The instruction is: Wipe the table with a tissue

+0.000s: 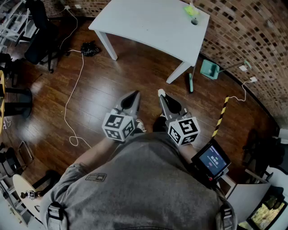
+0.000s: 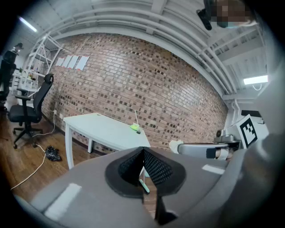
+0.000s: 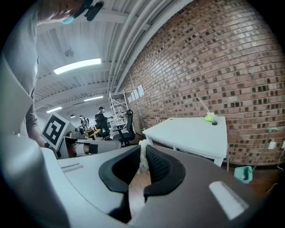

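**Inspector:** State of the tongs?

**Assistant:** The left tongs (image 2: 143,151) are pressed together with nothing between the pads. The greenish streak in the gap below them is a brush (image 2: 144,185) lying on the floor beyond. The right tongs (image 1: 162,96) are pinching a white tissue (image 3: 143,151), and a crumpled strip of it stands up between the pads.

**Inspector:** Where is the tissue relative to the surface?

**Assistant:** Well apart from it. The white surface (image 1: 148,24) stands across the wooden floor (image 1: 103,85) from the person. Both tongs are held close to the body, over the boards, pointing toward the surface.

**Inspector:** What cannot be verified?

**Assistant:** The amount of tissue. Only the strip between the pads shows, and in the head view it is a pale fleck at the tip. The person's torso (image 1: 135,188) fills the bottom of that view, and the marker cubes hide the hands. On the far corner of the surface a green item (image 1: 191,10) and a small dark cup (image 1: 194,21) sit just beside each other, both too small to identify.

**Inspector:** Surroundings?

**Assistant:** A brick wall (image 1: 243,40) runs behind the surface. A teal dustpan (image 1: 209,69) lies on the floor near the brush, beside one leg of the surface. At the left a white cable (image 1: 74,90) trails across the boards, near an office chair (image 1: 39,31). A small lit screen (image 1: 211,161) sits at the person's right side.
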A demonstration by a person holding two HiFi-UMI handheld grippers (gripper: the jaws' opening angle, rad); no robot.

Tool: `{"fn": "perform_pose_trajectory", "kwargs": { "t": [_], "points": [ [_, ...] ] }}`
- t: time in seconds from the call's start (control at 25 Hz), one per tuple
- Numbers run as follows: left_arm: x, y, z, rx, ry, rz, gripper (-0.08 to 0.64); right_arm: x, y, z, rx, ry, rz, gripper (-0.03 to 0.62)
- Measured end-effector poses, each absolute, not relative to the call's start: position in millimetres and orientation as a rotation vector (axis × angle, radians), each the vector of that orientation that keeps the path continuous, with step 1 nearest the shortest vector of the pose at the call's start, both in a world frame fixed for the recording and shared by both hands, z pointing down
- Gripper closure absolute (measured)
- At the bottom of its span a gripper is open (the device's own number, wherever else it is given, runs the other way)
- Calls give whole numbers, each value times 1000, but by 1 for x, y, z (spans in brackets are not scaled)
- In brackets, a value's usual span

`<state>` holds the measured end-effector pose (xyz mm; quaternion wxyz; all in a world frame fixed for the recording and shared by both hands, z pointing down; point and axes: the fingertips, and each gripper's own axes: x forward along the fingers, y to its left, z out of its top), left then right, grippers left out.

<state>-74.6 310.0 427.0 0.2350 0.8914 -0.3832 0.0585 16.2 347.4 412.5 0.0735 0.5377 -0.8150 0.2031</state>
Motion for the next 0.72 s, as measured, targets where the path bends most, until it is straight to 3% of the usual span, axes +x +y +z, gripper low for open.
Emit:
{"fn": "perform_pose_trajectory", "kwargs": {
  "t": [0.72],
  "points": [
    [-3,170,426,2384,-1205,188,558,96,200,417,1471,-2537,622,546]
  ]
}}
